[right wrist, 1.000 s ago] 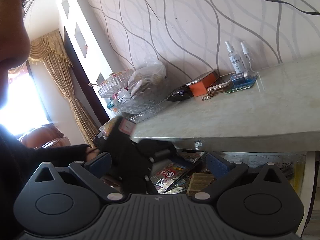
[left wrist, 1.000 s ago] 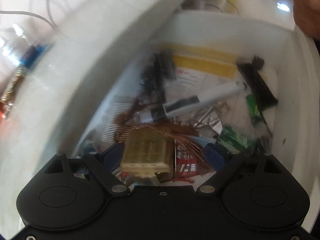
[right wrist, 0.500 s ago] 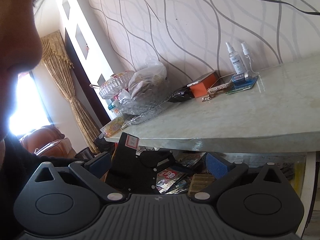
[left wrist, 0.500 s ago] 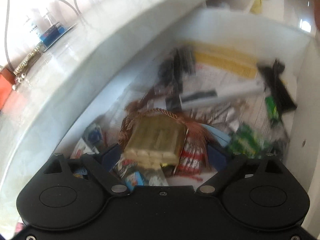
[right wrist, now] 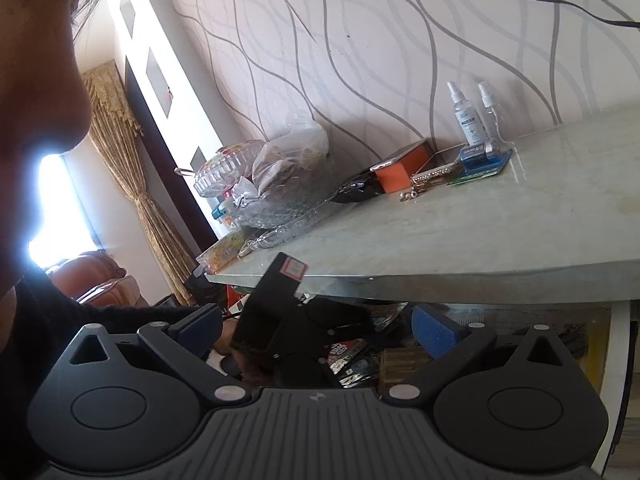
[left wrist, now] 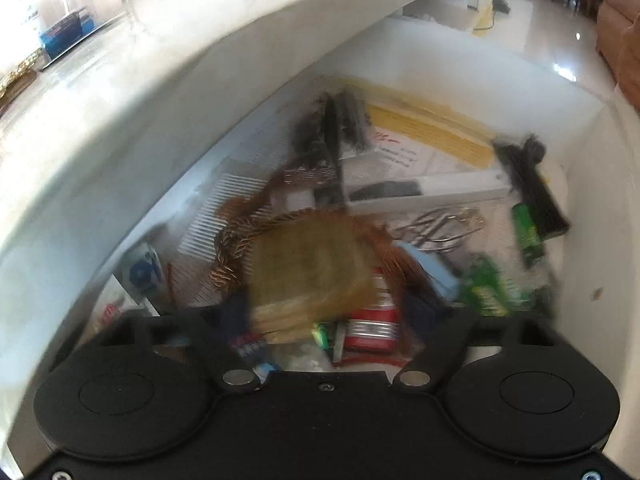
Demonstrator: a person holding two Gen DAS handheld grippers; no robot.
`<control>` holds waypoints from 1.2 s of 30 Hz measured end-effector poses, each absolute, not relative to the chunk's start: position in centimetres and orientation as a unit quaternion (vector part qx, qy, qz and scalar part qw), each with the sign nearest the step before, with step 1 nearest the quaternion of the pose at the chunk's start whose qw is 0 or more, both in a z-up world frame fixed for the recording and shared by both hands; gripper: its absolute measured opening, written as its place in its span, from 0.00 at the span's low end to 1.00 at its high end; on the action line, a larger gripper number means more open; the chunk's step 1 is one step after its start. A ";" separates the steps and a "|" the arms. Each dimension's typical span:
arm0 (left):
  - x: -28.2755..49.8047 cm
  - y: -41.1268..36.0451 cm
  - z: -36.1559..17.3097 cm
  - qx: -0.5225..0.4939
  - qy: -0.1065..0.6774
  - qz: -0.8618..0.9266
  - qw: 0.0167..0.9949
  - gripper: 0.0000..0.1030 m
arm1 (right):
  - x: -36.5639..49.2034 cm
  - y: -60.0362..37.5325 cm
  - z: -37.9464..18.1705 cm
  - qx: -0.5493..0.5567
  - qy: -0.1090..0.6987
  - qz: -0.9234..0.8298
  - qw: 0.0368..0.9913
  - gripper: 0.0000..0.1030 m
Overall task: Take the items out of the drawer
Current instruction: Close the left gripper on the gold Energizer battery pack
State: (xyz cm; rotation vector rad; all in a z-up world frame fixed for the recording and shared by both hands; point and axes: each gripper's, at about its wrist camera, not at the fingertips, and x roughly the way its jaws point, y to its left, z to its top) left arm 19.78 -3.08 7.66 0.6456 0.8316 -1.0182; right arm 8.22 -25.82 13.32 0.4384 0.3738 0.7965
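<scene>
The white drawer (left wrist: 580, 200) stands open and is crowded with small items. A gold-coloured box (left wrist: 308, 272) lies on a copper tassel cord (left wrist: 236, 240), beside a red pack (left wrist: 372, 320). My left gripper (left wrist: 328, 312) points steeply down into the drawer. Its jaws are closing with the gold box between them; a gap still shows at the right pad. In the right wrist view the gold box (right wrist: 404, 360) lies low under the table edge. My right gripper (right wrist: 318, 330) hovers open outside the drawer, gripping nothing.
Green battery packs (left wrist: 488, 292), a black comb (left wrist: 536, 196), a long white box (left wrist: 440, 192) and metal scissors (left wrist: 440, 224) fill the drawer's right half. The marble tabletop (right wrist: 480, 220) overhangs it, bearing spray bottles (right wrist: 468, 116), an orange box (right wrist: 404, 164) and glass dishes (right wrist: 280, 192).
My left gripper has sunk deeper into the drawer onto the gold box, and its jaws have narrowed around it. The right gripper has kept still.
</scene>
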 end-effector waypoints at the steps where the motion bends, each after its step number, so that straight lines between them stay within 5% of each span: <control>1: 19.5 -3.2 7.8 0.290 0.387 -0.464 0.742 0.45 | 8.3 -25.8 13.3 0.211 0.180 0.383 0.881 1.00; 4: 18.5 -3.8 8.0 0.305 0.388 -0.447 0.746 0.47 | 8.3 -25.8 13.3 0.210 0.181 0.385 0.881 1.00; 6: 18.4 -4.1 8.1 0.294 0.398 -0.442 0.748 0.73 | 8.3 -25.7 13.3 0.209 0.182 0.386 0.880 1.00; 9: 19.1 -4.3 8.7 0.247 0.411 -0.432 0.764 0.91 | 8.3 -25.6 13.3 0.207 0.183 0.387 0.880 1.00; 18: 18.5 -6.0 7.8 0.291 0.337 -0.464 0.766 0.92 | 8.3 -25.7 13.3 0.208 0.179 0.392 0.878 1.00; 25: 20.9 -6.0 6.6 0.252 0.363 -0.491 0.751 0.93 | 8.2 -25.8 13.3 0.210 0.180 0.388 0.879 1.00; 29: 21.1 -5.9 6.2 0.232 0.393 -0.519 0.723 0.88 | 8.3 -25.9 13.3 0.213 0.178 0.385 0.880 1.00; 33: 21.0 -5.4 6.8 0.216 0.422 -0.514 0.715 0.63 | 8.2 -25.9 13.3 0.211 0.177 0.384 0.881 1.00; 36: 20.9 -5.0 7.4 0.193 0.441 -0.504 0.717 0.65 | 8.3 -25.9 13.3 0.213 0.178 0.387 0.879 1.00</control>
